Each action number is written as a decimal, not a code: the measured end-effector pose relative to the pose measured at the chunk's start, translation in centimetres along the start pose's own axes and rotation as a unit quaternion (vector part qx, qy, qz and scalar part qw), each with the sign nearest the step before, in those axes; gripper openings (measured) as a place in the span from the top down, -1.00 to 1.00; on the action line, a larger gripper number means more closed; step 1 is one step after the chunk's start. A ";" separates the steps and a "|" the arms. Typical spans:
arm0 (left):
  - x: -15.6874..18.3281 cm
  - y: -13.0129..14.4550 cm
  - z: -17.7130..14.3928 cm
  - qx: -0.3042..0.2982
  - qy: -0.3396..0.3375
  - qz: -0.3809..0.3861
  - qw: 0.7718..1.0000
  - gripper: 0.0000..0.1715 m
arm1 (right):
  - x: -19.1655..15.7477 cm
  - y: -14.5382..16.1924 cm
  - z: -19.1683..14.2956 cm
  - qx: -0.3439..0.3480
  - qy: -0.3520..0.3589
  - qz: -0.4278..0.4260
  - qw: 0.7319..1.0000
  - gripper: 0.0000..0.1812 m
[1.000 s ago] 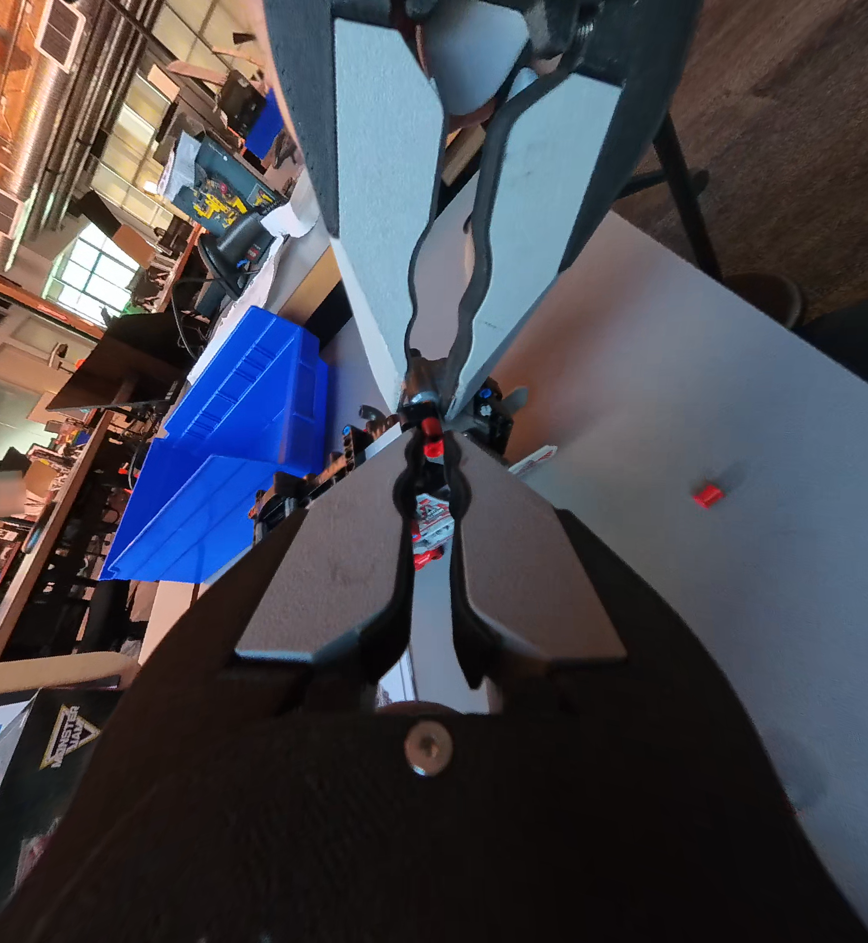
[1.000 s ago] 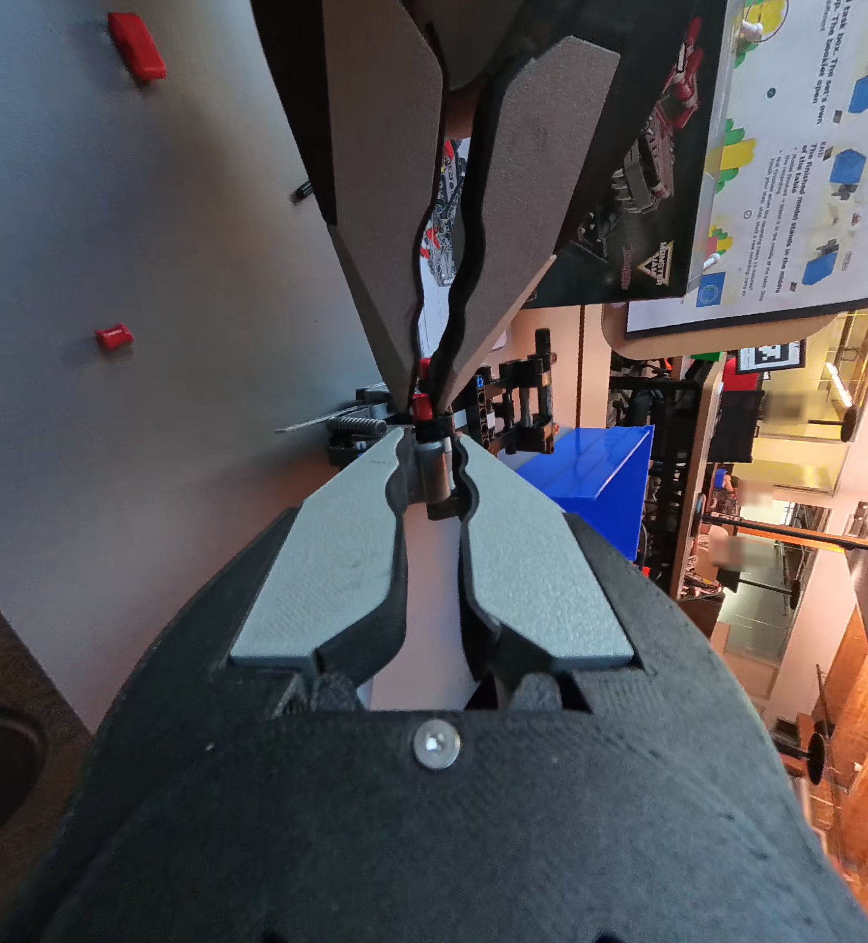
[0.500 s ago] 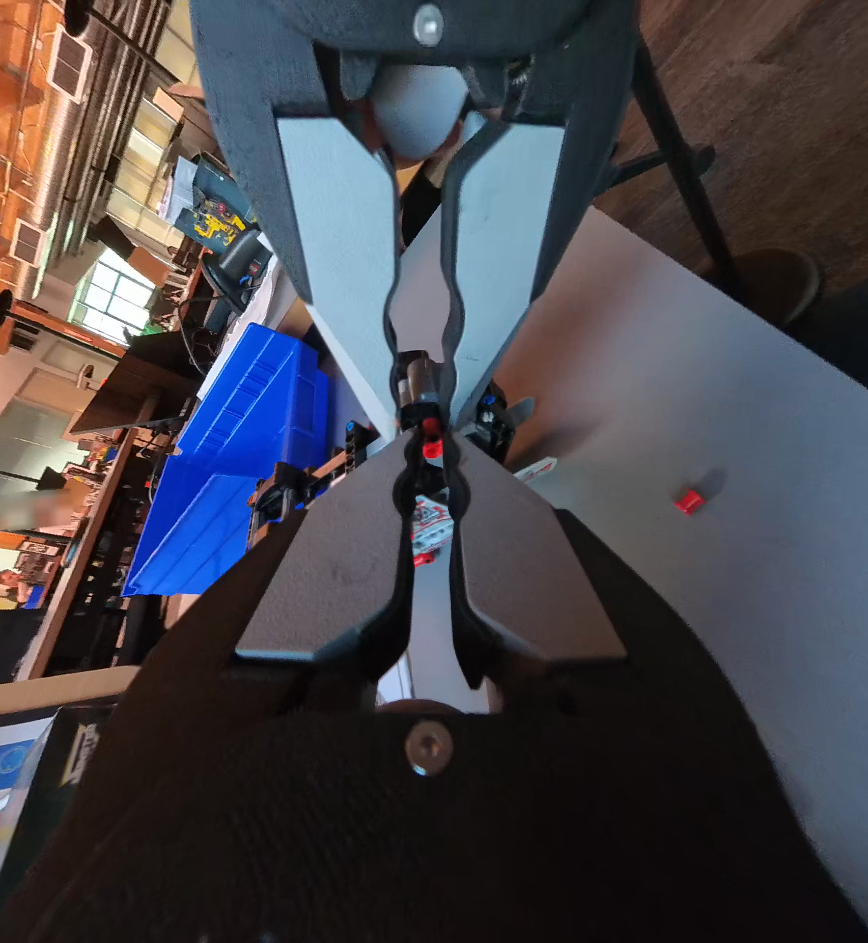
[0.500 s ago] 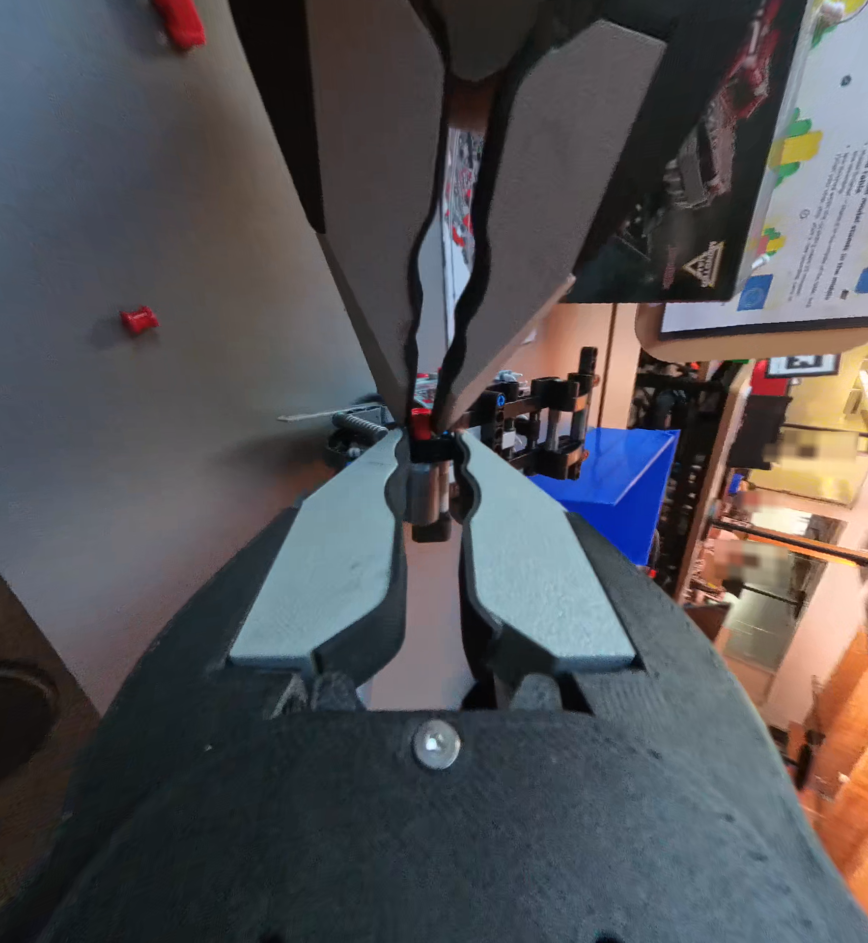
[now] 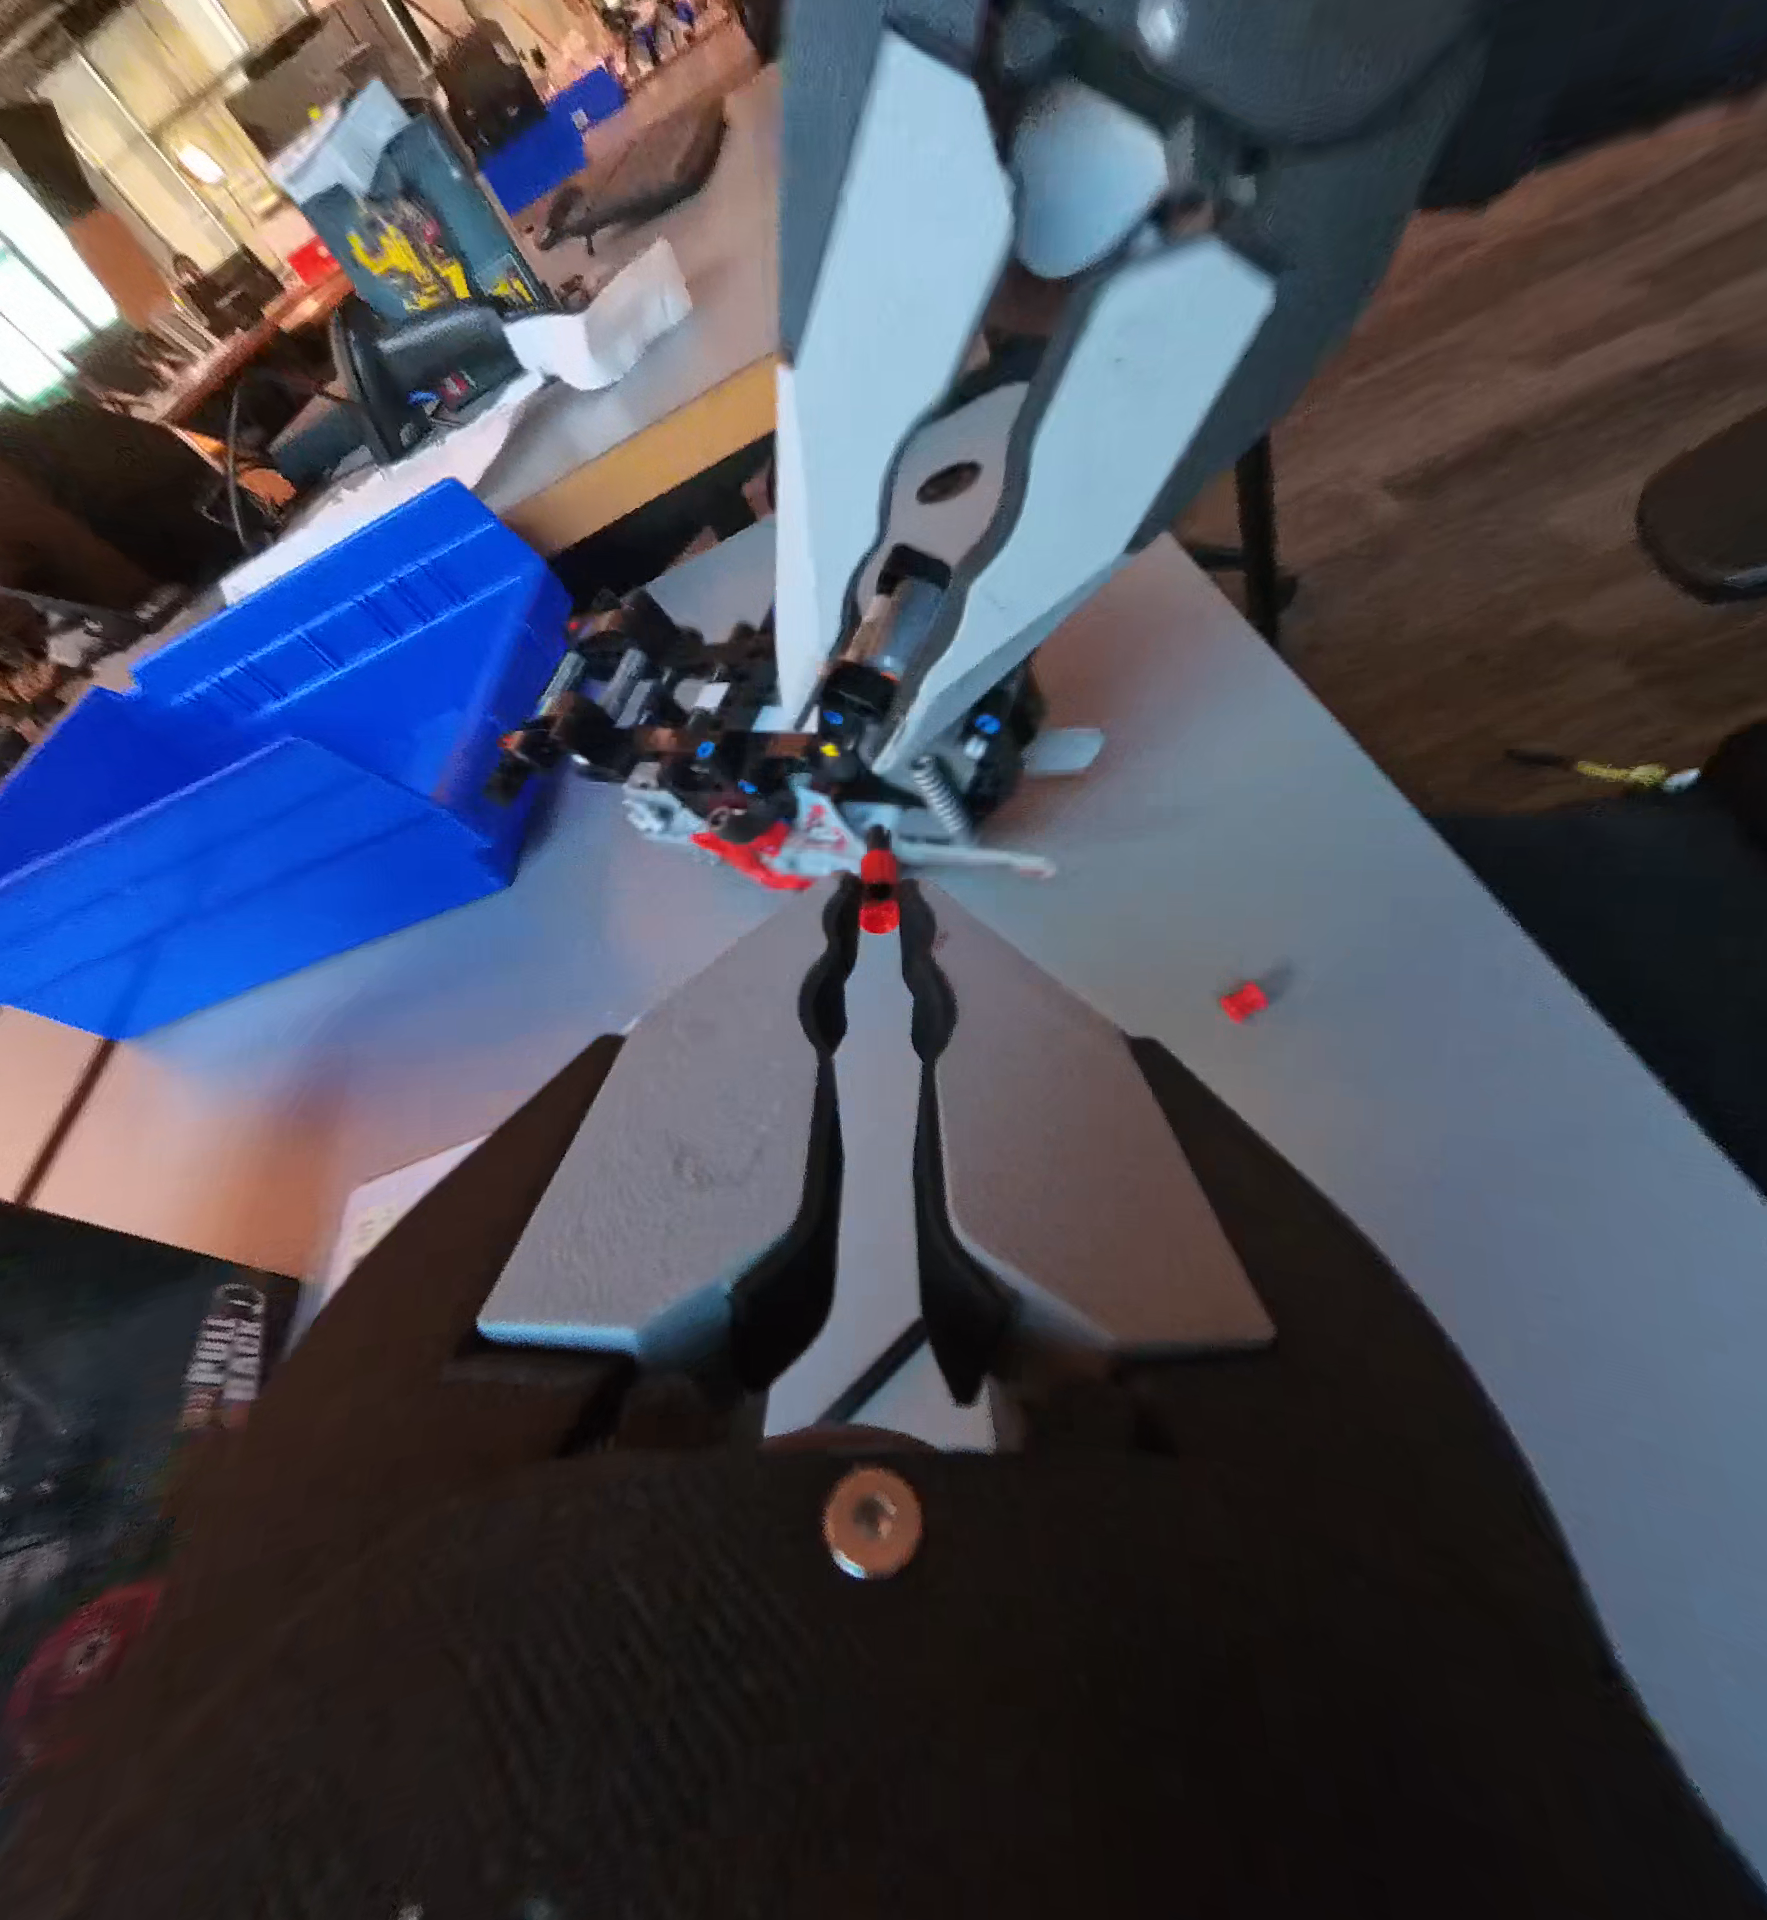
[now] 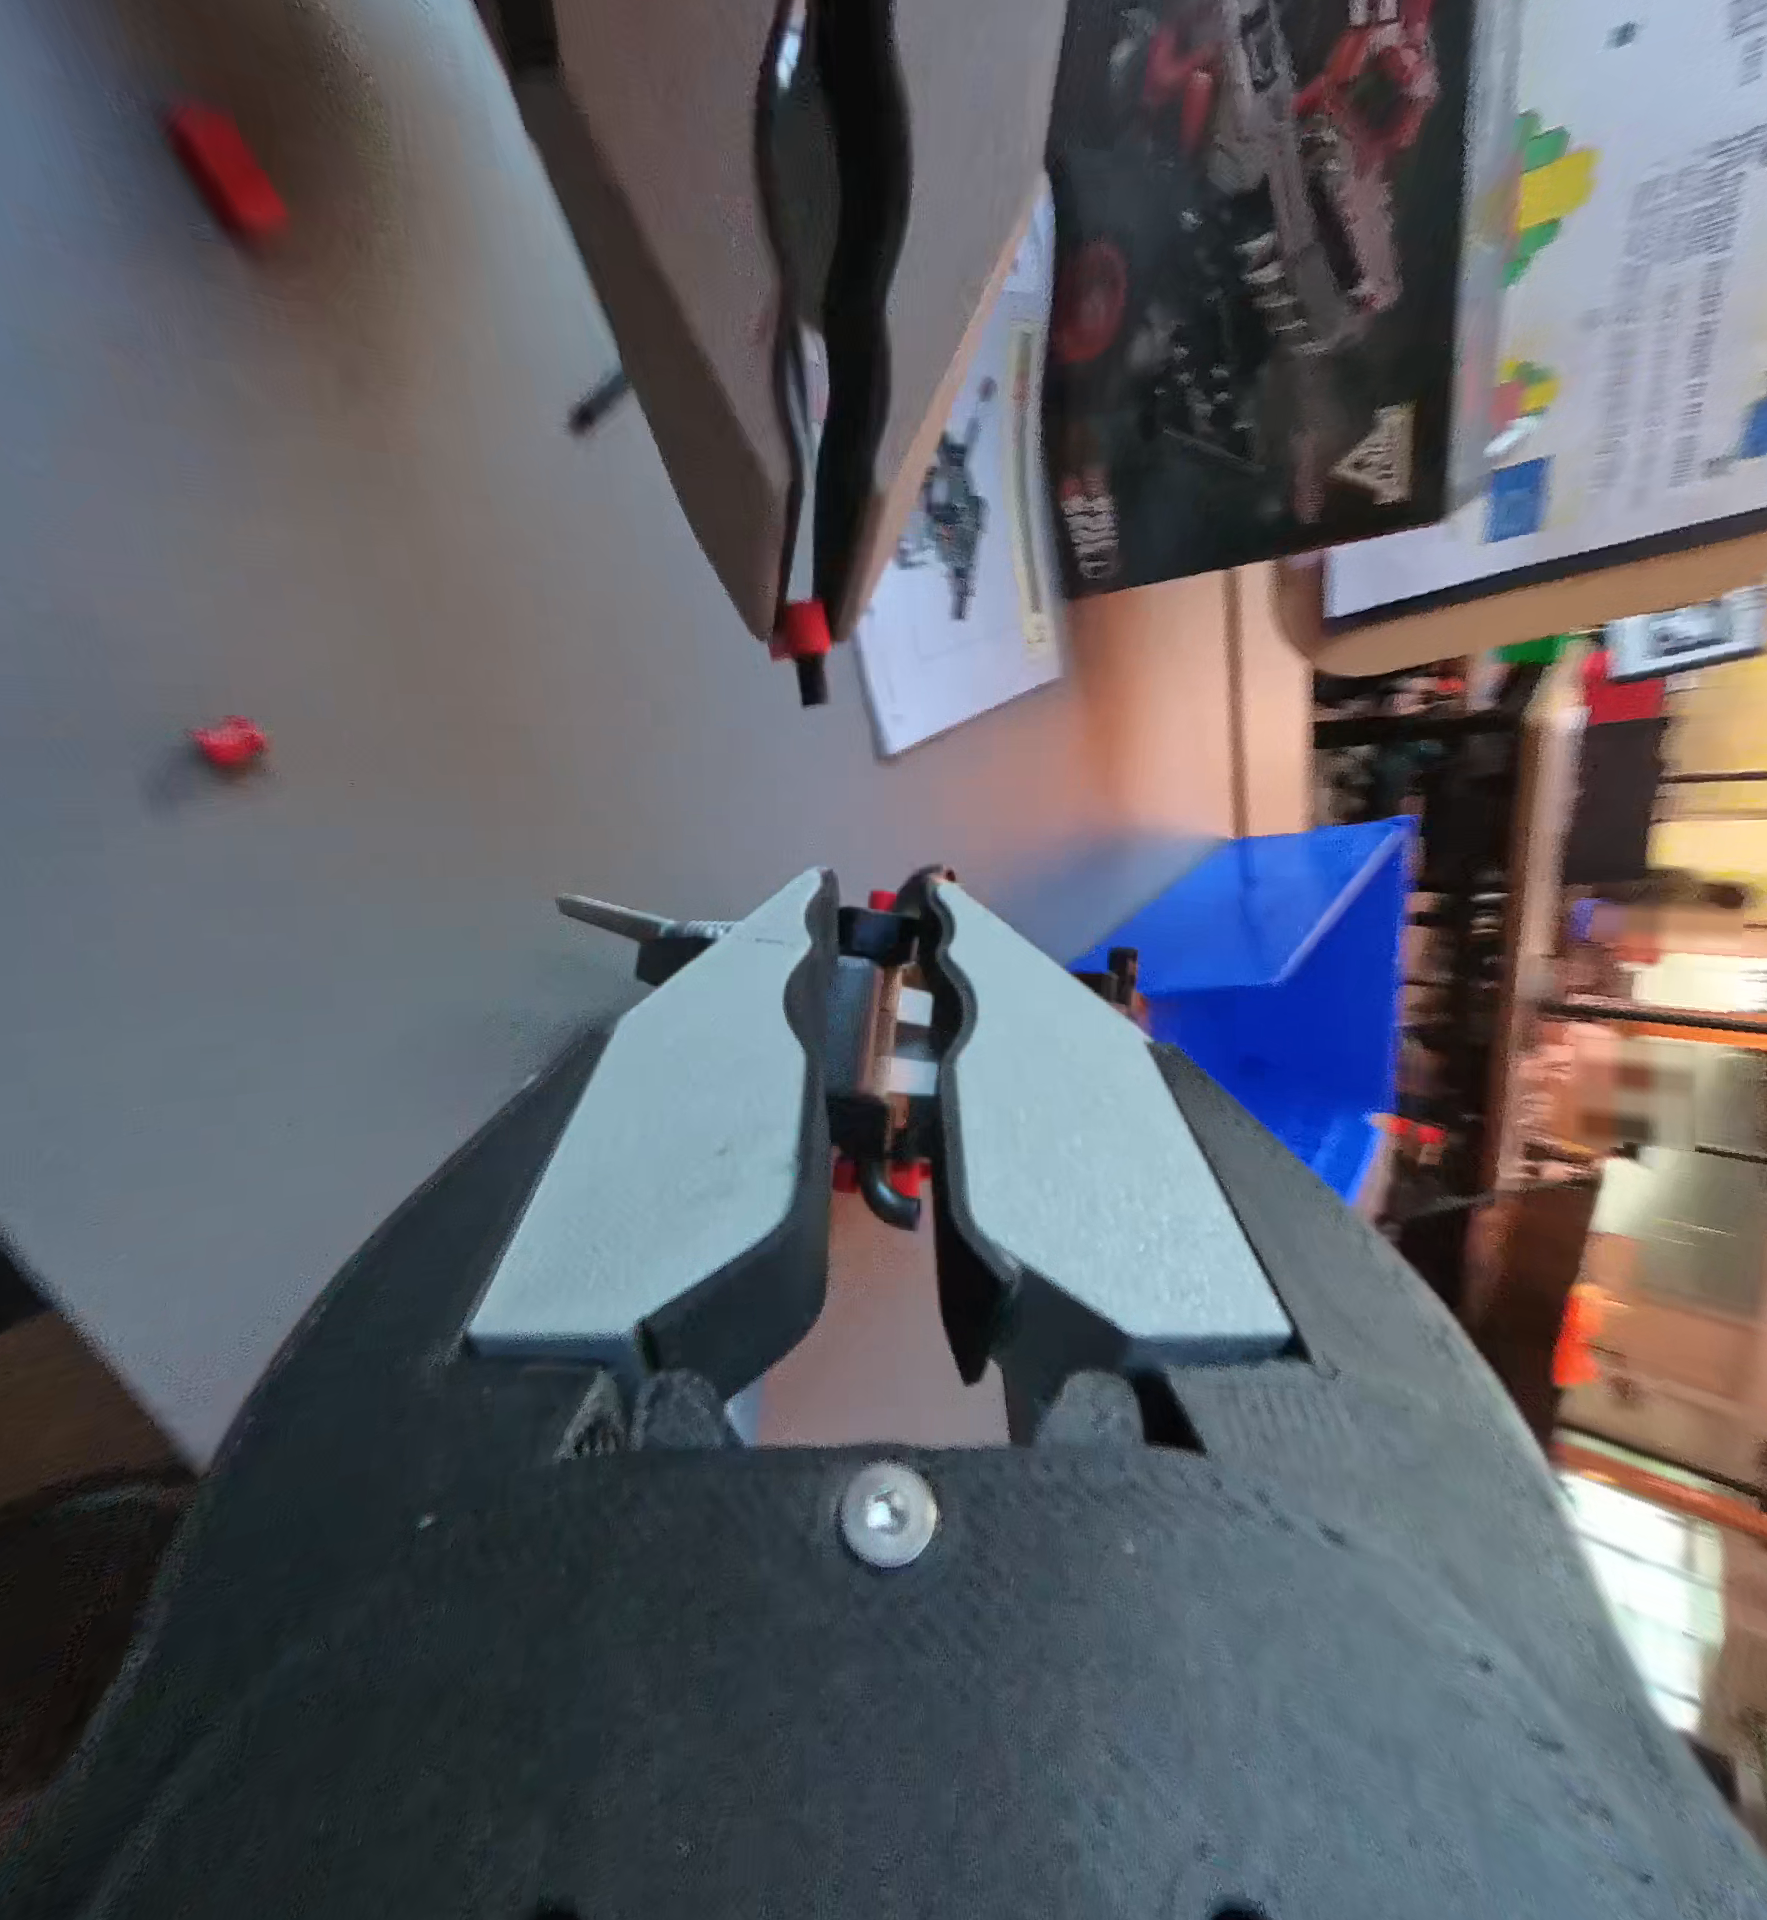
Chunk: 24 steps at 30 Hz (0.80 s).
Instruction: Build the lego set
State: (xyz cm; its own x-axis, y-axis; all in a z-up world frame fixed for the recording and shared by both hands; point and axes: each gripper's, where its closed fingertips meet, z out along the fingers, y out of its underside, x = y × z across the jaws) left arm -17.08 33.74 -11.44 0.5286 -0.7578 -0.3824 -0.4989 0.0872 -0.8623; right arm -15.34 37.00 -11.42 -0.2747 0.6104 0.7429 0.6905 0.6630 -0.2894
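Grey worktop (image 5: 1481,1195) in busy workshop, blue bin (image 5: 235,790) at far side. Left tongs (image 5: 874,899) pinch small red peg (image 5: 875,902) with black pin at tips, above worktop. Right tongs (image 6: 884,914) clamp black-grey lego model (image 5: 713,727), its far end resting on worktop beside bin. Loose red piece (image 5: 1243,1000) lies apart on worktop. Instruction sheet (image 6: 972,582) and dark box (image 6: 1253,291) near worktop edge.
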 end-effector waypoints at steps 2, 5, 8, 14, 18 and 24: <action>-0.4 -0.7 -0.4 0.021 0.021 -0.069 0.997 0.96 | 0.0 0.5 0.3 0.007 0.017 -0.014 1.000 0.87; 0.1 -0.6 0.2 0.012 0.097 -0.219 0.971 0.95 | 0.0 0.7 0.1 0.029 0.019 -0.008 0.999 0.87; 0.2 -1.0 1.4 0.015 0.146 -0.337 0.930 0.95 | 0.3 1.6 -0.4 0.036 0.042 -0.013 0.998 0.69; 0.5 -2.8 3.1 0.040 0.209 -0.465 0.859 0.95 | 0.9 2.6 -3.8 0.104 0.047 0.070 0.991 0.64; 1.4 -3.4 3.7 0.048 0.235 -0.502 0.831 0.95 | 2.1 6.8 -5.4 0.161 0.000 0.232 0.959 0.65; 1.1 -2.9 5.0 0.048 0.220 -0.530 0.817 0.96 | 1.3 6.8 -4.4 0.237 -0.149 0.371 0.885 0.75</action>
State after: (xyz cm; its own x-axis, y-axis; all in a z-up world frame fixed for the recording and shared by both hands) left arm -11.63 35.84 -11.06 0.3198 -0.5976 0.7353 0.1471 -0.7353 -0.6616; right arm -8.02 40.38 -9.77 -0.0769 0.9946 0.0697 0.4157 0.0956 -0.9045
